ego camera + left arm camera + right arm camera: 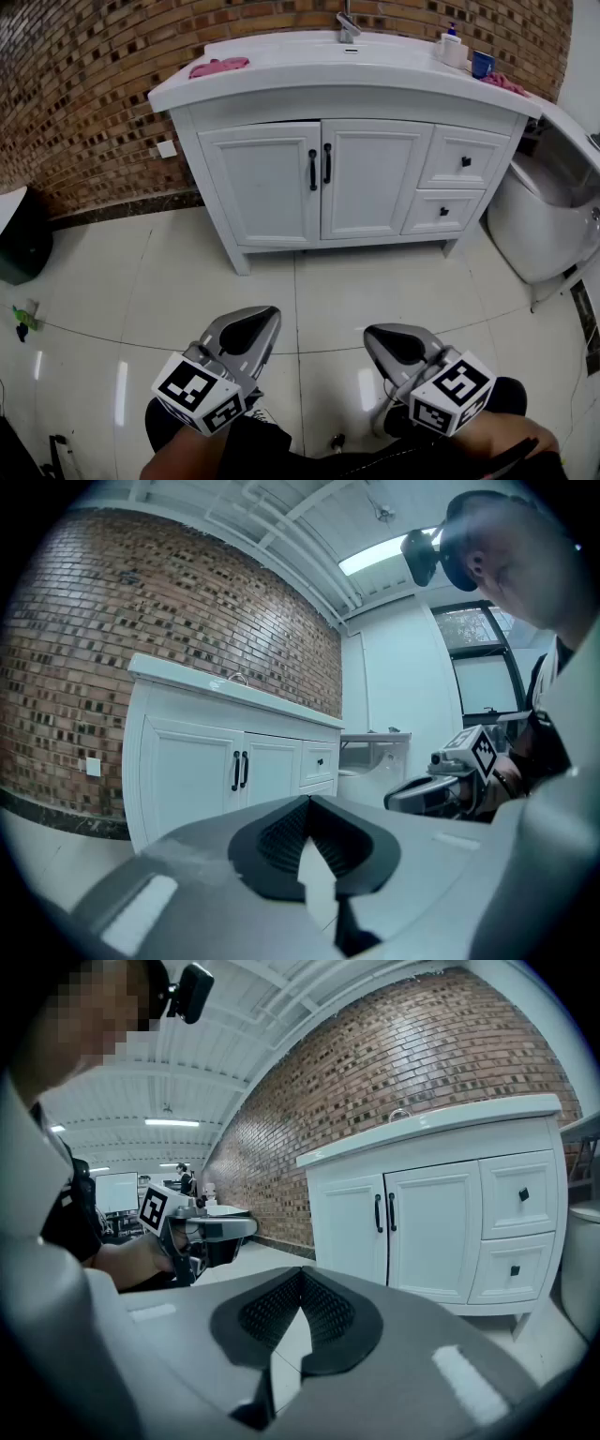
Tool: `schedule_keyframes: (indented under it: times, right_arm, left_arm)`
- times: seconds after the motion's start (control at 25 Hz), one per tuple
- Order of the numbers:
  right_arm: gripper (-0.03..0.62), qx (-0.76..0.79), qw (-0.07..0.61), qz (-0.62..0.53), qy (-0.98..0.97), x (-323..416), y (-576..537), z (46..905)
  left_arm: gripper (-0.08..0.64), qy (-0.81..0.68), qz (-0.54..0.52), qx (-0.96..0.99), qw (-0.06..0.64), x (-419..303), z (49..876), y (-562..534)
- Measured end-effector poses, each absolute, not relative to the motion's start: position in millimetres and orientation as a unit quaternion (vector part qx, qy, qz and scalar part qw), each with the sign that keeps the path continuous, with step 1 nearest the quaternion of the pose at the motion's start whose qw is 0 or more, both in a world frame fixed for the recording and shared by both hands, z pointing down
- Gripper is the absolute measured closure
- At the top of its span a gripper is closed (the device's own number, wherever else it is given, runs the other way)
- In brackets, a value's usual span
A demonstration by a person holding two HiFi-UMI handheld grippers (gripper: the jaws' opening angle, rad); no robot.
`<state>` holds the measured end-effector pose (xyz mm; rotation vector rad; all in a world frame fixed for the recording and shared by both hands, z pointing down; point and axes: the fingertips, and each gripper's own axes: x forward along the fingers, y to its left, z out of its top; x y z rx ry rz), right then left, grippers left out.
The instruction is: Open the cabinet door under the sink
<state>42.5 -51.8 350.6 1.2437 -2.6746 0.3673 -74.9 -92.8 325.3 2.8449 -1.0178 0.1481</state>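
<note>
The white sink cabinet point(356, 94) stands against the brick wall, across the tiled floor from me. Its two doors point(267, 183) point(375, 178) meet at two black vertical handles point(312, 170) point(327, 163); both look closed, though the left door's top edge may sit slightly out. My left gripper point(255, 321) and right gripper point(389, 336) hover low in the head view, well short of the cabinet, both shut with nothing between the pads. The left gripper view has its jaws point(309, 803) closed, doors point(202, 771) ahead. The right gripper's jaws point(300, 1274) are closed too, handles point(384, 1212) beyond.
On the countertop lie a pink cloth point(220, 67), a faucet point(348, 28), a soap bottle point(452, 45) and a blue cup point(482, 64). Two drawers point(464, 161) sit right of the doors. A white appliance point(544, 220) stands at the right, a dark object point(23, 239) at the left.
</note>
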Motion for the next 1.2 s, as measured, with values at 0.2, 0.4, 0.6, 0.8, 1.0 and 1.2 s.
schedule_keyframes:
  times: [0.2,0.4,0.6,0.8,1.0,1.2]
  right_arm:
    - [0.584,0.419,0.082,0.117,-0.897,44,-55,350]
    - [0.584,0.424,0.076,0.114,-0.895,45,-57,345]
    - [0.584,0.43,0.073,0.117,-0.892,45,-63,344]
    - [0.584,0.426,0.071,0.119,-0.894,43,-69,344]
    - [0.584,0.429,0.066,0.114,-0.894,42,-80,336]
    - [0.584,0.436,0.056,0.117,-0.891,44,-100,333]
  left_arm:
    - [0.554,-0.339,0.052,0.938,0.056,-76,330,-96]
    - [0.554,-0.346,0.047,0.936,0.05,-77,327,-102]
    - [0.554,-0.379,0.024,0.924,0.033,-88,311,-122]
    - [0.506,-0.395,0.034,0.918,0.027,-86,311,-144]
    - [0.495,-0.394,0.043,0.918,0.027,-74,306,-165]
    - [0.488,-0.394,0.033,0.918,0.016,-57,295,-199]
